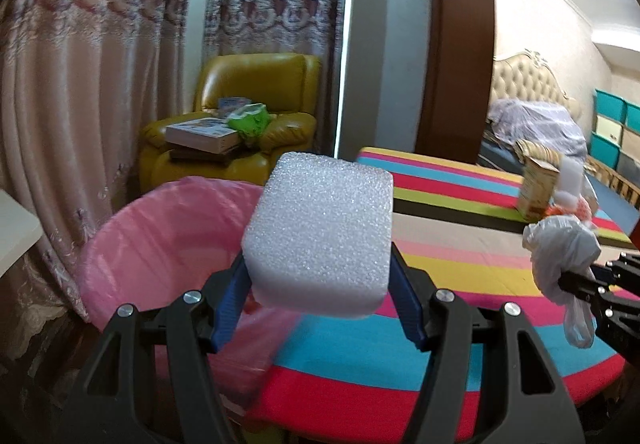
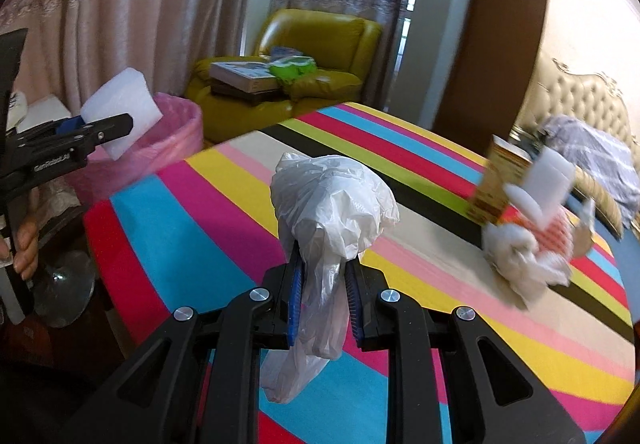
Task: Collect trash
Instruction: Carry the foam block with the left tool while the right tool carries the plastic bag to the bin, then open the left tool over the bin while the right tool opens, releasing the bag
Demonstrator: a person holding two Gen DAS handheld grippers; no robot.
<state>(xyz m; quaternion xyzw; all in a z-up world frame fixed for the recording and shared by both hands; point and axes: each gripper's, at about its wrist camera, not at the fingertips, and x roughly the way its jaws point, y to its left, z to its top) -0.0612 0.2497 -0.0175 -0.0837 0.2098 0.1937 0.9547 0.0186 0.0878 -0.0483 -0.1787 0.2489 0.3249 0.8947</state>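
Both jaws clamp trash: left foam block (image 1: pixel 320 228), right plastic bag (image 2: pixel 332 204).

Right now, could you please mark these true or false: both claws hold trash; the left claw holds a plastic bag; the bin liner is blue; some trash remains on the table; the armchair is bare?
1. Both claws hold trash. True: left claw and right claw each grip something.
2. The left claw holds a plastic bag. False: it holds a foam block; the right holds the bag.
3. The bin liner is blue. False: the liner is pink.
4. Trash remains on the table. True: a pile.
5. The armchair is bare. False: books lie on it.
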